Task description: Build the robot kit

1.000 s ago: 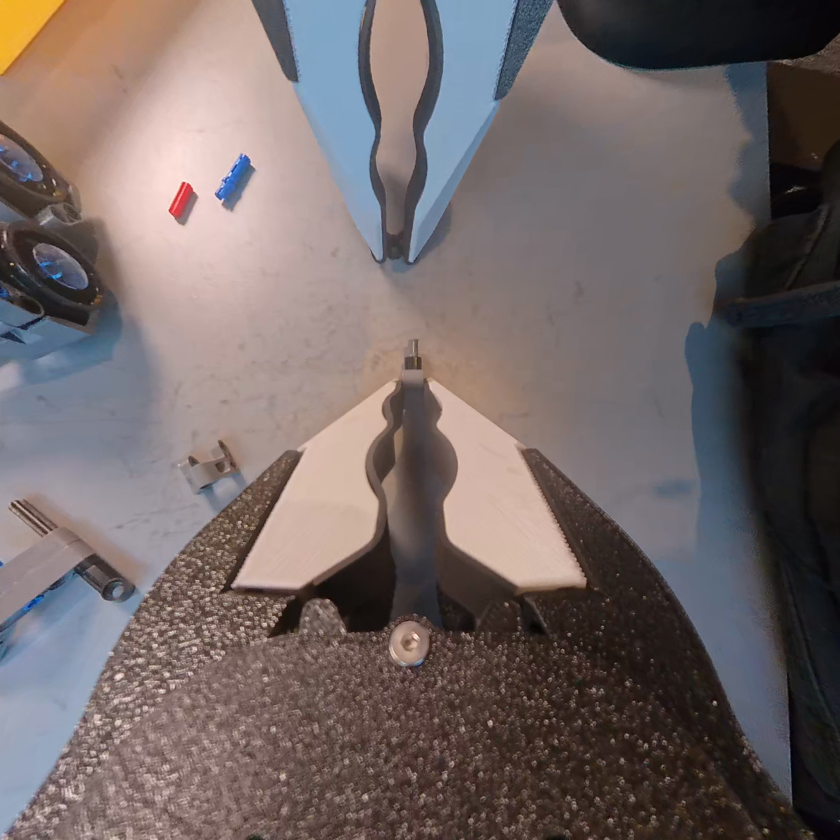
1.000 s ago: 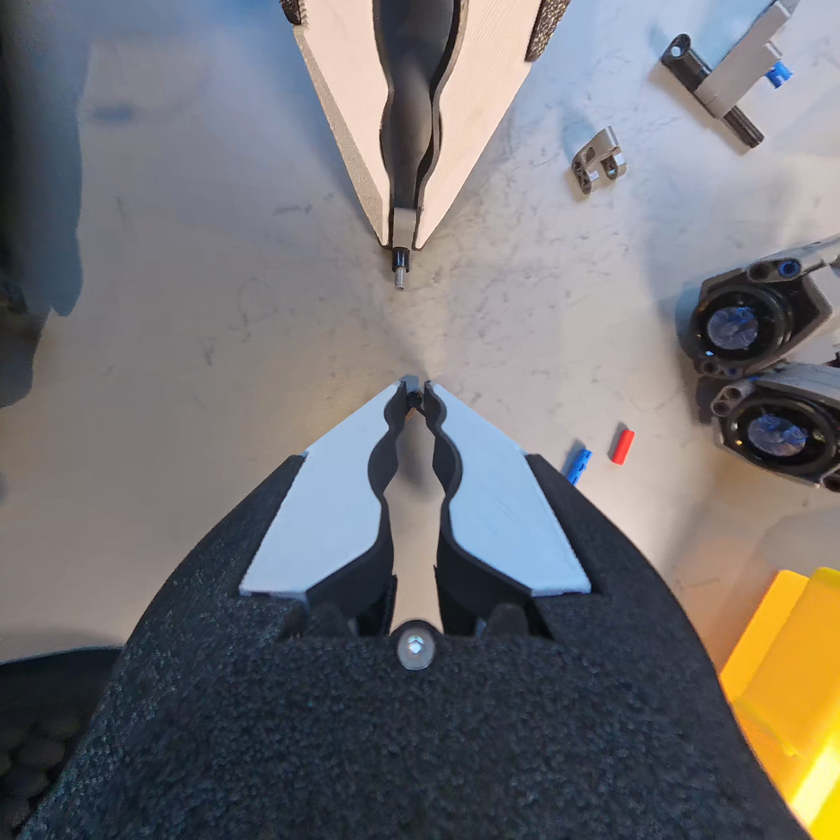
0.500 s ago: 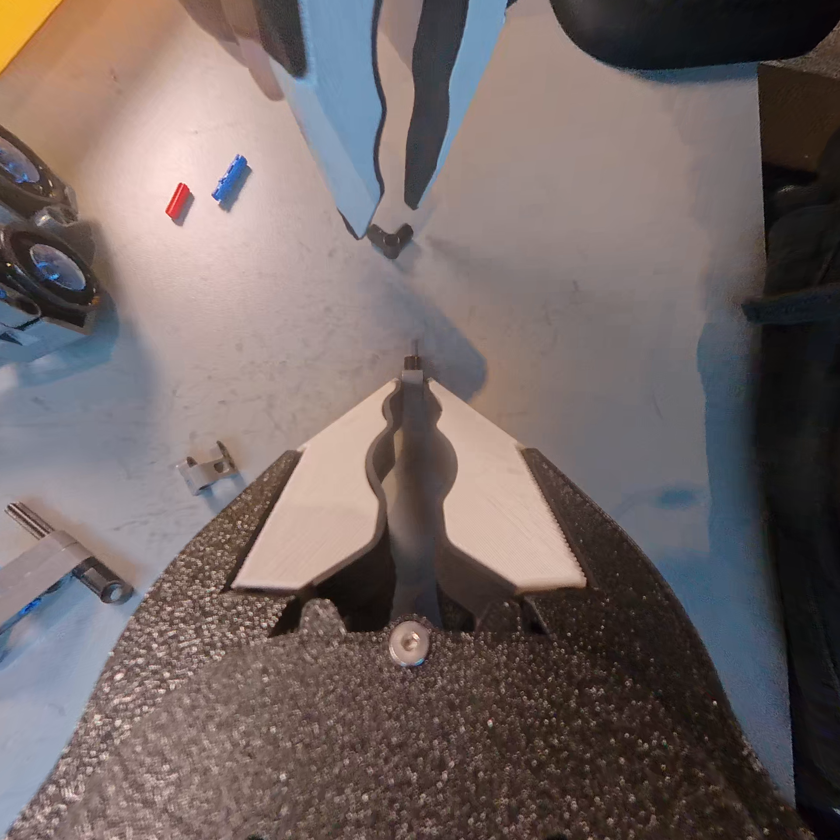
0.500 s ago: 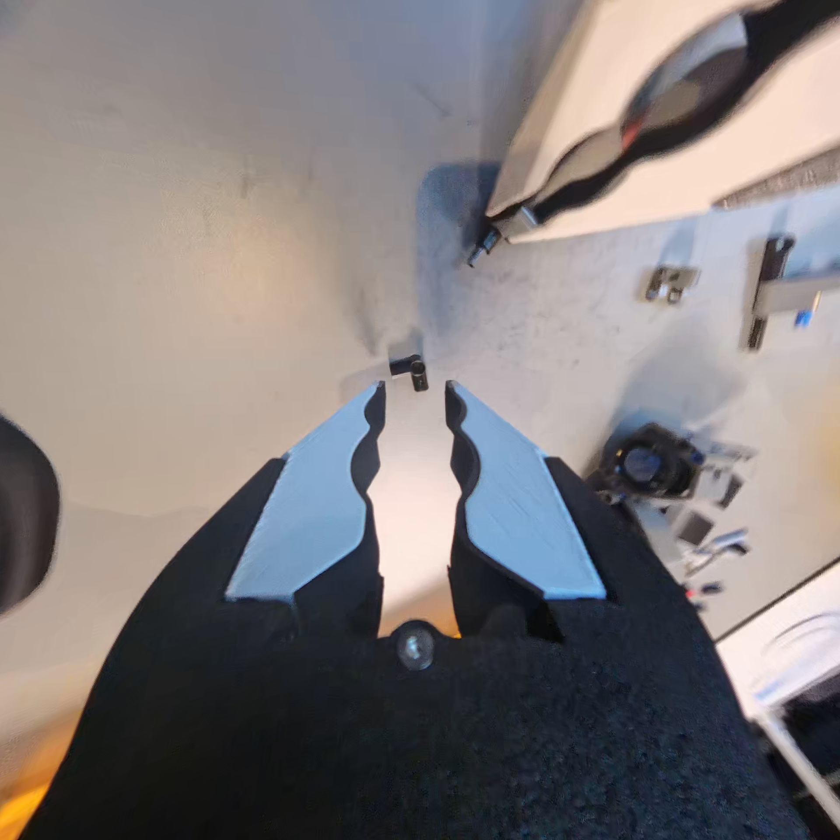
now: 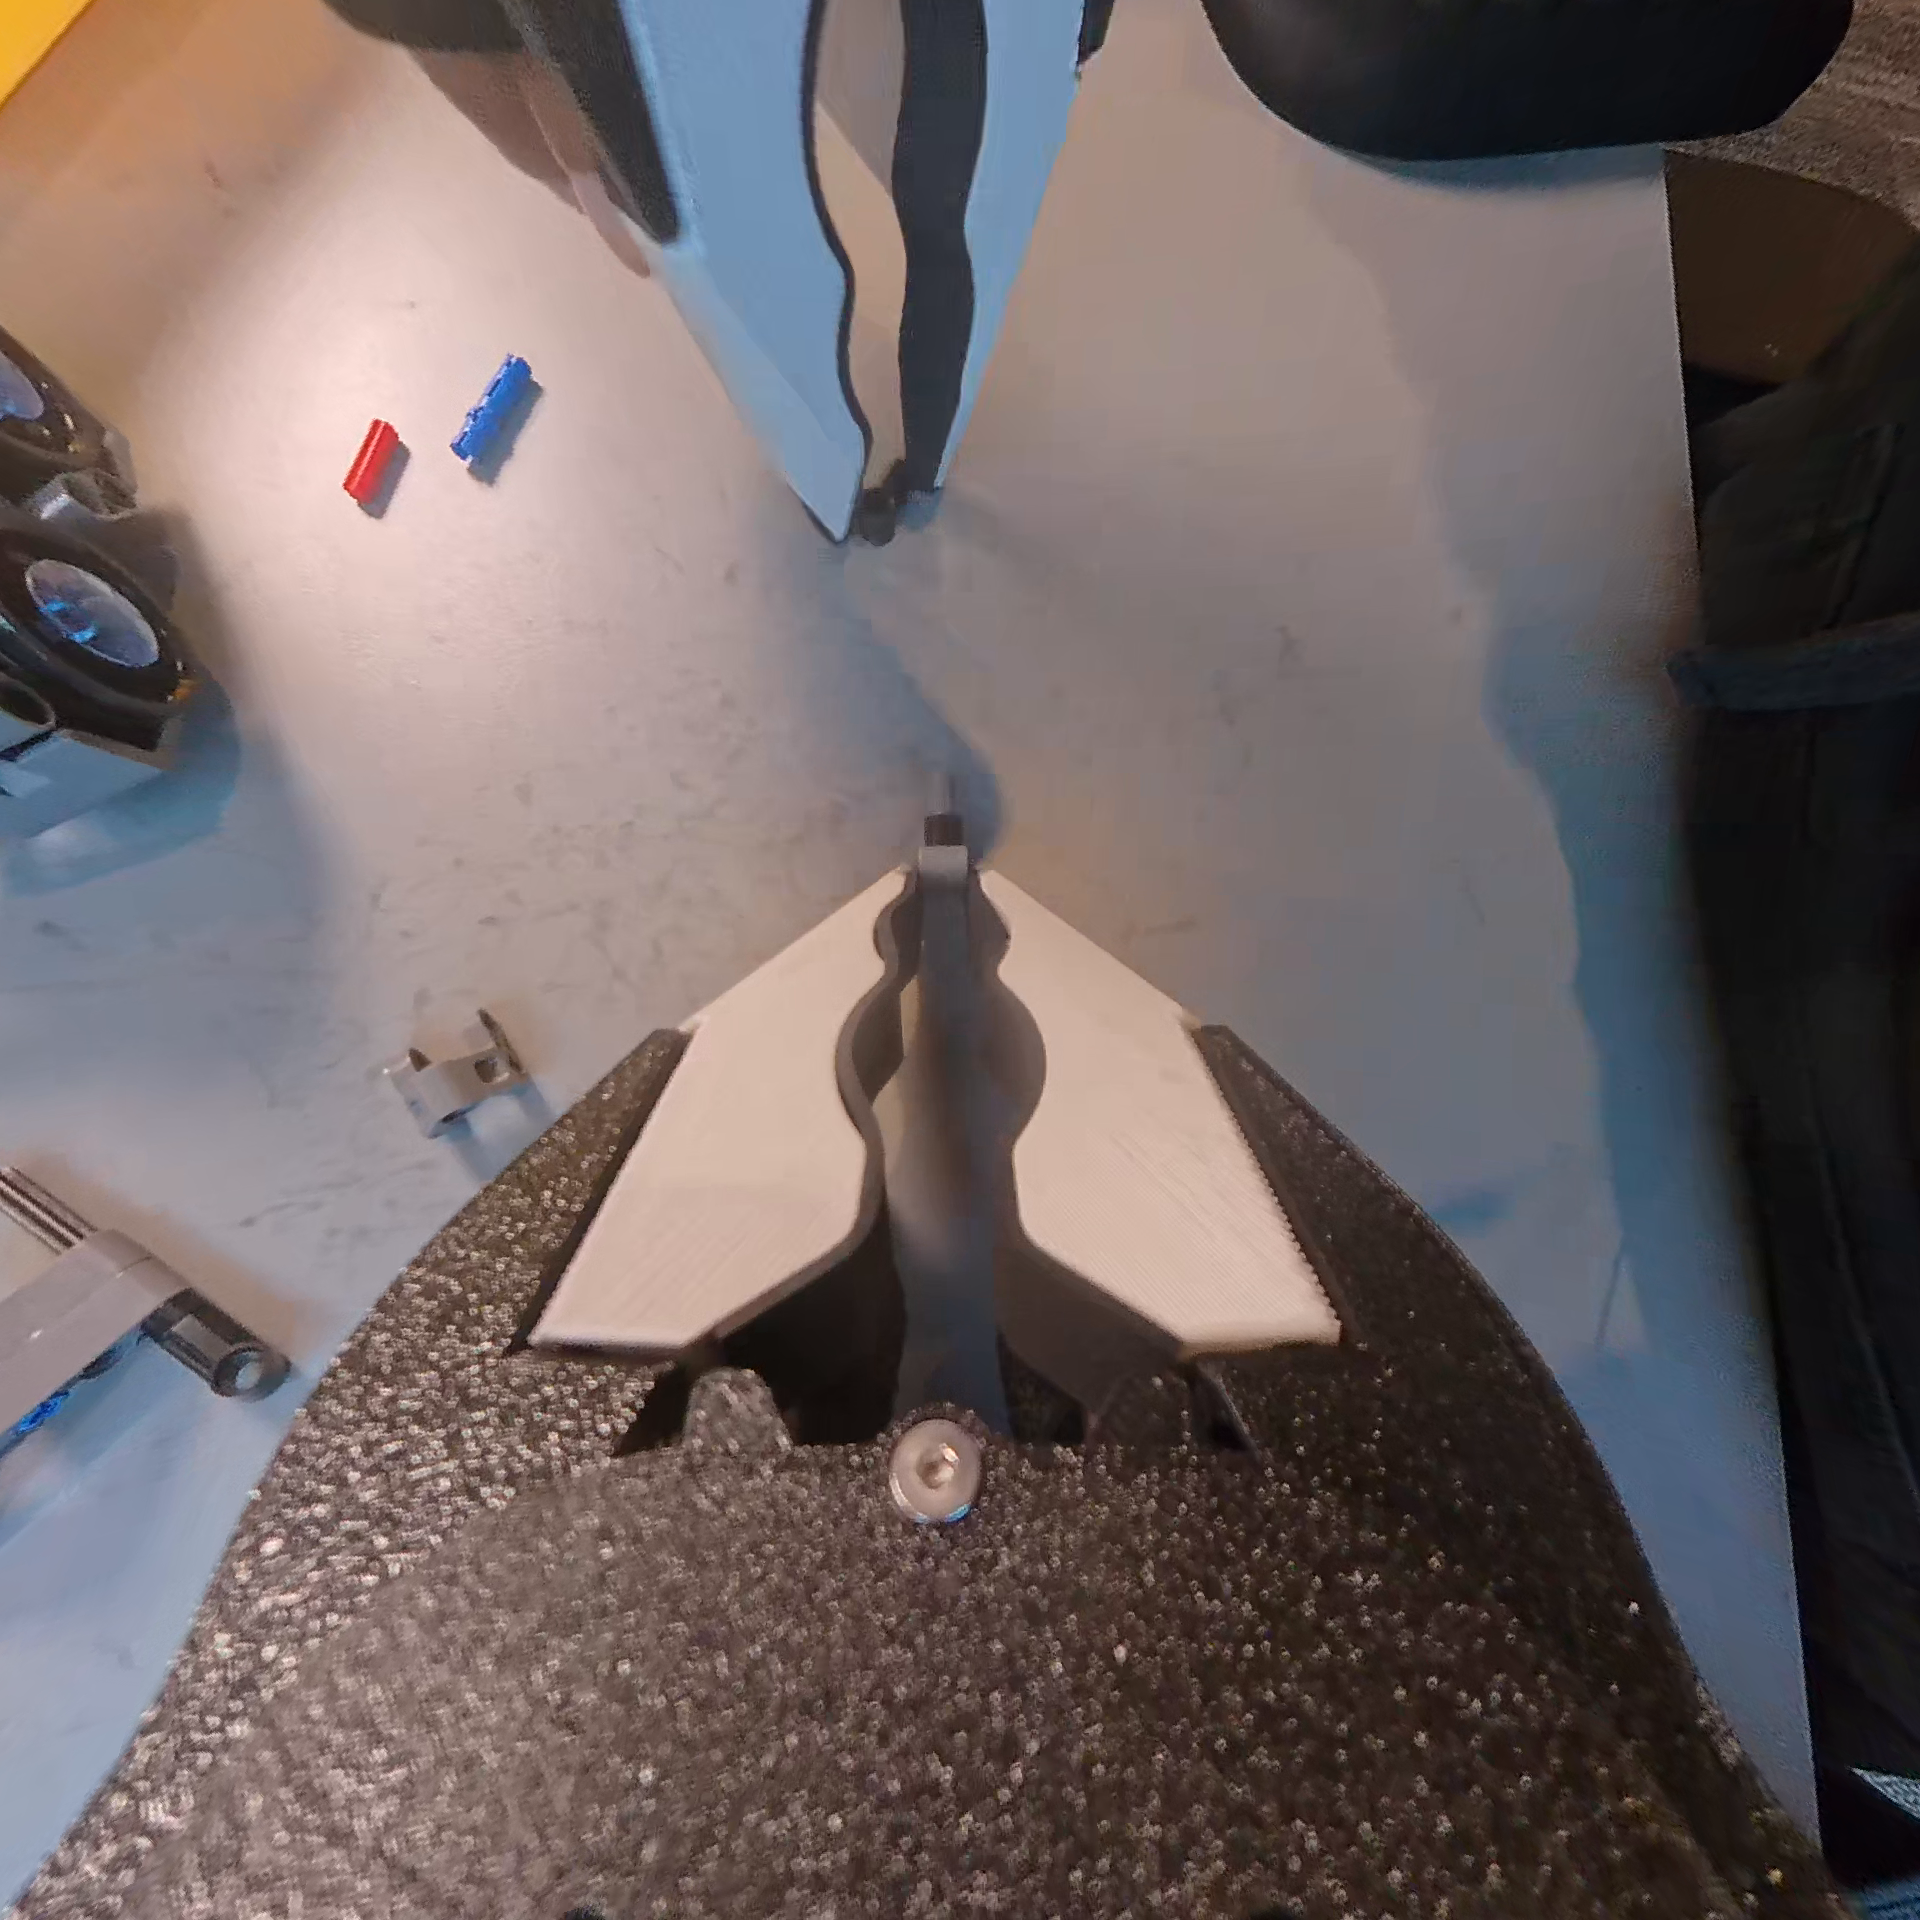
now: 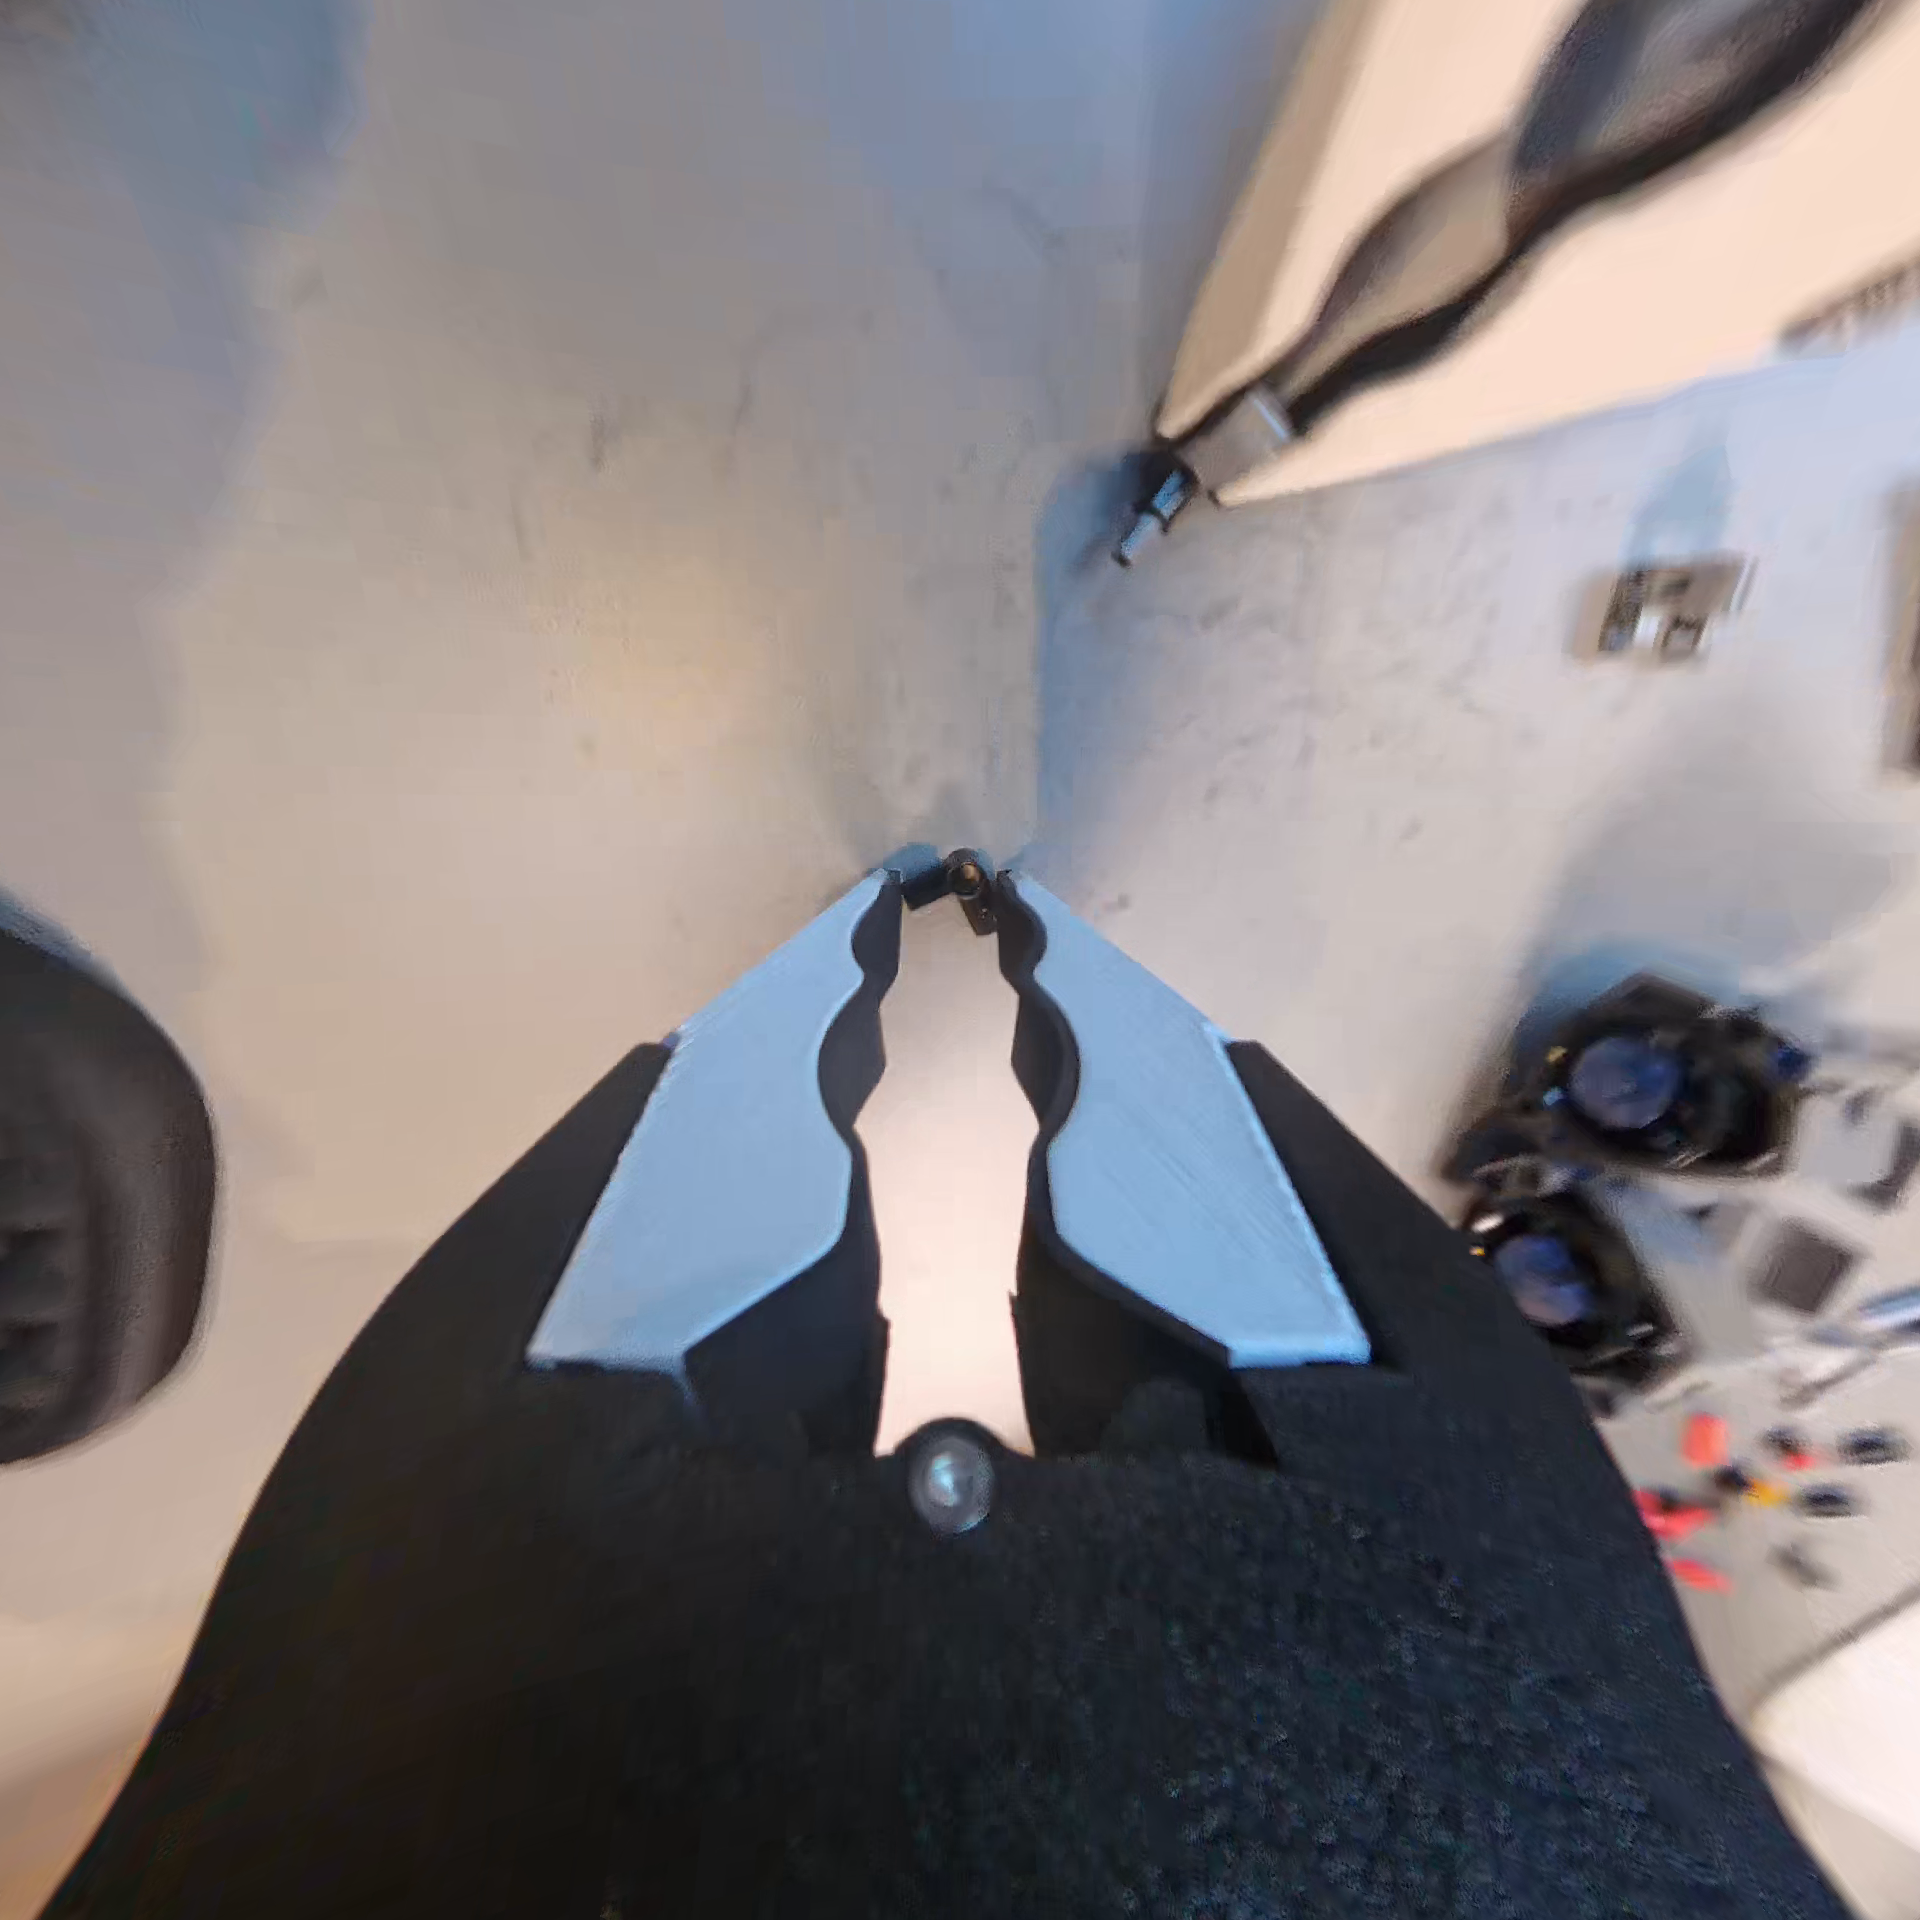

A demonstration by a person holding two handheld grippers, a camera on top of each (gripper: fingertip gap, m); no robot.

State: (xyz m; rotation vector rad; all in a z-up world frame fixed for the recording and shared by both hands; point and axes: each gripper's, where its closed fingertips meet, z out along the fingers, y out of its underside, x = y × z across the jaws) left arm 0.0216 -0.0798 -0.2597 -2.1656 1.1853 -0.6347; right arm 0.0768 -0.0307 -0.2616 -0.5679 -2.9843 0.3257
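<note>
My left gripper (image 5: 943,875) is shut on a slim grey beam (image 5: 945,1039), with a black pin and a short metal tip (image 5: 941,821) sticking out past the fingertips. It also shows in the right wrist view (image 6: 1195,457), blurred, at the upper right. My right gripper (image 6: 950,885) is low over the white table (image 6: 520,623), its two tips closed against the ends of a small black angled connector (image 6: 964,878). In the left wrist view the right gripper (image 5: 883,509) points towards me from the top, with the black connector (image 5: 878,514) at its tips.
On the left lie a red piece (image 5: 372,459), a blue piece (image 5: 495,407), a grey bracket (image 5: 462,1070), a grey beam on a black axle (image 5: 125,1320) and black round units (image 5: 83,623). Dark fabric (image 5: 1808,935) lies past the table's right edge. Several small parts (image 6: 1714,1455) lie far right. Left tips to right tips: about 8 centimetres.
My right gripper let the black connector drop onto the table, turned, came down and closed its tips around it again. My left gripper stayed shut on the grey beam, almost still.
</note>
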